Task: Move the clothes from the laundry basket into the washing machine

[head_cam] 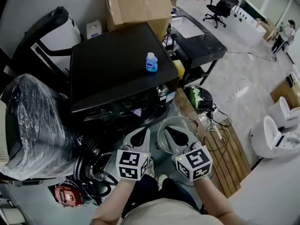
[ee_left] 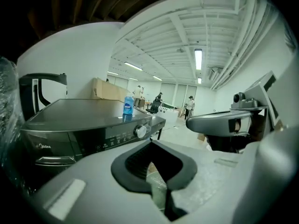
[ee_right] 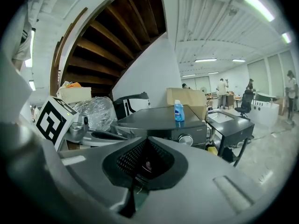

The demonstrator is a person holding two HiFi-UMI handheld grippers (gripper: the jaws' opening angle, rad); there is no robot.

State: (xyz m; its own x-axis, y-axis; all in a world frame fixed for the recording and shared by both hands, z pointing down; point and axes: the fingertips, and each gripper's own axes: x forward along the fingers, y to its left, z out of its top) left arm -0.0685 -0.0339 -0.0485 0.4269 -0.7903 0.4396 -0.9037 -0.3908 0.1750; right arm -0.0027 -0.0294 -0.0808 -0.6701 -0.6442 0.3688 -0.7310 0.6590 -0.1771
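Both jaws pinched shut, empty: left gripper (head_cam: 140,134) and right gripper (head_cam: 171,132) at lower centre before the washing machine (head_cam: 117,74); I see no clothes, so loading looks finished or unstarted.

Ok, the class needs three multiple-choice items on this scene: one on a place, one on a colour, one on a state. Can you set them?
1. Where does the blue bottle stand?
A on the washing machine
B on a chair
C on a shelf

2. What colour is the washing machine?
A white
B black
C red

3. How do the right gripper's jaws stand?
A wide apart
B clamped on a garment
C together, holding nothing

Key:
1. A, the bottle stands on the machine's flat top.
2. B, its top and front are black.
3. C, the tips meet with nothing between them.
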